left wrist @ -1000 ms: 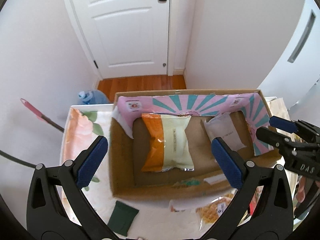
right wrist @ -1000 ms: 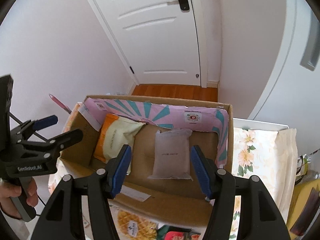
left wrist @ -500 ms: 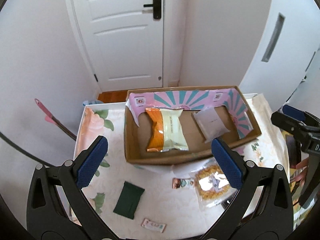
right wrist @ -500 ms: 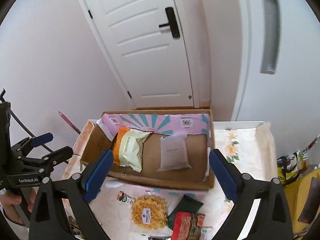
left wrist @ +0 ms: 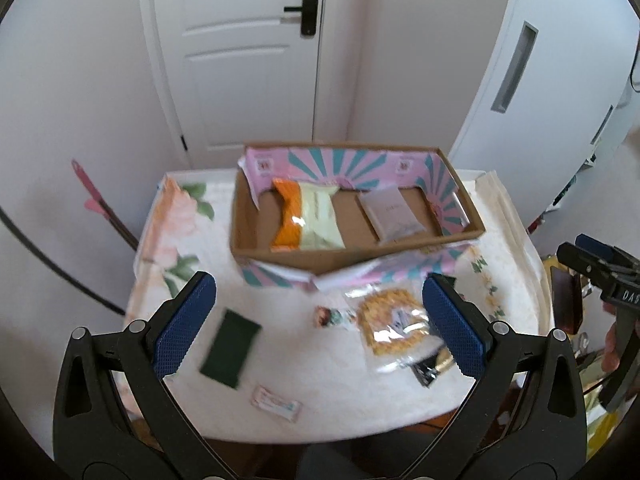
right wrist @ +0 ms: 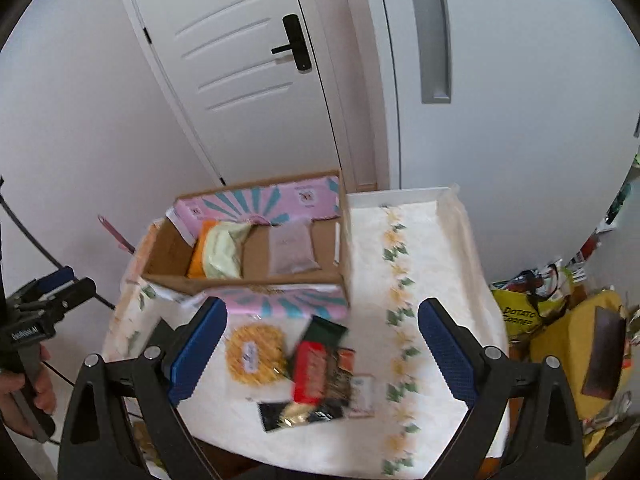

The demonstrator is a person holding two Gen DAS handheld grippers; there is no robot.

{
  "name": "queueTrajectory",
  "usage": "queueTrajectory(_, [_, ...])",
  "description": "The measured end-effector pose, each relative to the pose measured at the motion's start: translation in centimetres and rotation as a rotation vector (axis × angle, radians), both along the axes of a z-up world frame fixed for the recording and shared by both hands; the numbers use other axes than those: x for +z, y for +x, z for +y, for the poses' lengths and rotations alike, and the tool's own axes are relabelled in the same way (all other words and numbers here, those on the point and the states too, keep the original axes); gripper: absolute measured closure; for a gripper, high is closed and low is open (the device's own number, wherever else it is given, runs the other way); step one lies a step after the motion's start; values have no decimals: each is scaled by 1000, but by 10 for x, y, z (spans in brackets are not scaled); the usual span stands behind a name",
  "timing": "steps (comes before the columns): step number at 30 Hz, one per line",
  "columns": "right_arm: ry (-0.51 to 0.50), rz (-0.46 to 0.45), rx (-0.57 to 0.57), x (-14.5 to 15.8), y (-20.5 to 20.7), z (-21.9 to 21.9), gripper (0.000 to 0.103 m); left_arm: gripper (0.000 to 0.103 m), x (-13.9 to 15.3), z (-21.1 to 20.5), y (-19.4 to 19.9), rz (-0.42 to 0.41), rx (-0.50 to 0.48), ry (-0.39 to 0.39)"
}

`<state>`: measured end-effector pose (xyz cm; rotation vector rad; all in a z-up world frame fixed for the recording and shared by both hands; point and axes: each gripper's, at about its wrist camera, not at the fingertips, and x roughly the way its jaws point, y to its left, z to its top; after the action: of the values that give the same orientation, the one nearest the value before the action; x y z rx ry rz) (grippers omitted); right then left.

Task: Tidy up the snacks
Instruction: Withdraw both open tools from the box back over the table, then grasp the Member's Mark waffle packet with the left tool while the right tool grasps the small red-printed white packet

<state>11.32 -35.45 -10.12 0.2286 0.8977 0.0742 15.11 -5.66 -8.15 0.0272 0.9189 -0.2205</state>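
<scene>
A cardboard box (left wrist: 280,258) (right wrist: 240,280) with pink-and-teal flaps stands at the table's far side. It holds an orange-and-cream snack bag (left wrist: 306,220) (right wrist: 220,250) and a pale pouch (left wrist: 394,216) (right wrist: 290,250). Loose on the cloth lie a waffle pack (left wrist: 394,322) (right wrist: 252,354), a dark green packet (left wrist: 230,342), a small wrapped bar (left wrist: 276,398), a small snack (left wrist: 330,316) and a red packet (right wrist: 314,372) on dark packets. My left gripper (left wrist: 318,324) and right gripper (right wrist: 320,350) are both open, empty, held above the table's near edge.
A floral cloth (right wrist: 400,280) covers the small table. White doors (left wrist: 240,60) and walls stand behind it. Yellow snack bags (right wrist: 524,316) pile up to the right. A pink-handled tool (left wrist: 90,196) leans at the left wall.
Both grippers have pulled back and up from over the box, so the whole table and loose snacks now show. The right gripper's jaws have opened wider.
</scene>
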Motion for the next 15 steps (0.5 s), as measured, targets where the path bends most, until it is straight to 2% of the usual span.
queueTrajectory(3, [-21,0,33,-9,-11,-6,8,0,-16,-15,-9,38,30,3])
queueTrajectory(7, [-50,16,91,-27,-24,-12,8,0,-41,-35,-16,108,50,-31])
queueTrajectory(12, [-108,26,139,-51,-42,-15,8,0,-80,-61,-11,208,79,-71])
queueTrajectory(15, [-106,48,147,-69,-49,-17,8,0,-105,-77,-5,250,98,-62])
